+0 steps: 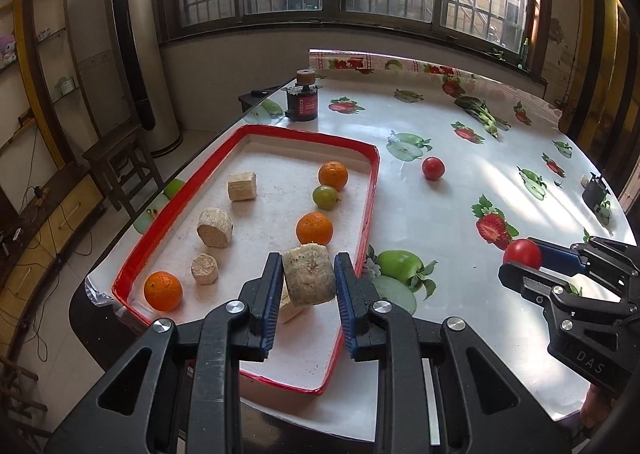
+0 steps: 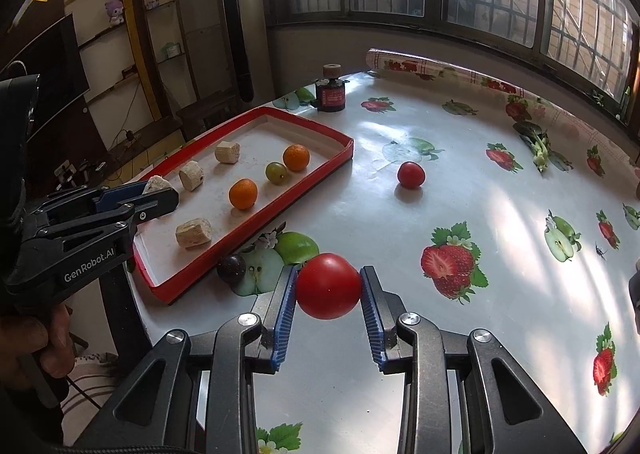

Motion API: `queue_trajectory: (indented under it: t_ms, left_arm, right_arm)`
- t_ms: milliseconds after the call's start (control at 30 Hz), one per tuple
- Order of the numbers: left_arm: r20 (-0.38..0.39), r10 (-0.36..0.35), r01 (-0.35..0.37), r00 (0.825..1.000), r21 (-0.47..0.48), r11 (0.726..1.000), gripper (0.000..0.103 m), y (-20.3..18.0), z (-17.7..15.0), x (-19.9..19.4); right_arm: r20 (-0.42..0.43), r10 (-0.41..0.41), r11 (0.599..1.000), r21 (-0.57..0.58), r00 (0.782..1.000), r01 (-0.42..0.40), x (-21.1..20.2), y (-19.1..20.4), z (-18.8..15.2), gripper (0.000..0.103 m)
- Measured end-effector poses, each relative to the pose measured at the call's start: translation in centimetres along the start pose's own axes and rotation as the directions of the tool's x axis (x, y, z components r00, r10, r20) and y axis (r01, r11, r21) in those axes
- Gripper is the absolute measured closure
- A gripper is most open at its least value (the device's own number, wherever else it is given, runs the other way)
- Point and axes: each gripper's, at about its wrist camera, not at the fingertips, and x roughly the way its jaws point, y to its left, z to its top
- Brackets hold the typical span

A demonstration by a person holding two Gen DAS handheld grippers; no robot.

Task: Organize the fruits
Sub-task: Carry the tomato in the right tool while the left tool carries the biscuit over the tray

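Observation:
My left gripper (image 1: pixel 308 274) is shut on a pale beige cut chunk (image 1: pixel 309 277) and holds it above the red-rimmed tray (image 1: pixel 370 189). It also shows in the right wrist view (image 2: pixel 154 189). In the tray lie three oranges (image 1: pixel 314 229), a green fruit (image 1: pixel 325 197) and several more beige chunks (image 1: pixel 215 226). My right gripper (image 2: pixel 328 286) is shut on a red tomato (image 2: pixel 329 286) above the table, right of the tray; it also shows in the left wrist view (image 1: pixel 522 254). A second tomato (image 2: pixel 411 174) lies on the table. A dark plum (image 2: pixel 231 269) sits by the tray's near edge.
The table has a glossy fruit-print cloth (image 2: pixel 480 193). A red-and-black jar (image 1: pixel 303 99) stands beyond the tray. Leafy greens (image 1: pixel 482 113) lie at the far right. A small dark object (image 1: pixel 594 191) sits at the table's right edge. A wooden stool (image 1: pixel 116 157) stands left of the table.

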Motion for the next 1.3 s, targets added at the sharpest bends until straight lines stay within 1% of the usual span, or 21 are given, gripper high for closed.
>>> queue_trajectory:
  t_ms: [333,633,767,867,967,1067,1233,1300]
  left_arm:
    - [0.007,0.021,-0.021,1.0,-0.021,1.0,0.08,1.6,0.1,0.2]
    - [0.007,0.042,-0.042,0.999,-0.036,0.998,0.08,2.8,0.2,0.4]
    - [-0.005,0.038,-0.038,0.999,-0.045,0.998,0.08,3.4,0.4,1.0]
    - [-0.014,0.029,-0.03,0.999,-0.06,0.998,0.08,4.2,0.8,1.4]
    - [-0.022,0.017,-0.019,1.0,-0.076,0.997,0.08,5.1,1.6,2.1]
    - [-0.031,-0.019,0.016,0.999,-0.104,0.994,0.08,6.4,3.0,3.0]
    - [-0.037,-0.035,0.03,0.999,-0.117,0.993,0.08,7.7,6.2,5.4]
    - [-0.056,-0.04,0.033,0.998,-0.125,0.992,0.08,8.2,7.6,7.1]
  right_arm:
    - [0.004,0.003,0.999,-0.047,1.0,-0.003,1.0,2.2,1.3,0.071]
    - [0.003,0.016,0.998,-0.069,1.0,-0.016,2.2,3.1,2.3,0.071]
    - [0.001,0.028,0.997,-0.069,1.0,-0.028,2.9,3.3,2.9,0.071]
    - [-0.005,0.054,0.997,-0.054,0.999,-0.054,3.8,3.2,3.7,0.071]
    - [-0.001,0.07,0.997,-0.039,0.998,-0.07,4.7,2.9,4.9,0.071]
    - [-0.001,0.092,0.996,-0.021,0.996,-0.092,6.0,2.6,6.5,0.071]
    - [-0.004,0.136,0.99,0.036,0.991,-0.136,9.2,1.9,9.9,0.071]
    - [-0.012,0.158,0.986,0.06,0.987,-0.157,10.9,1.8,11.4,0.071]
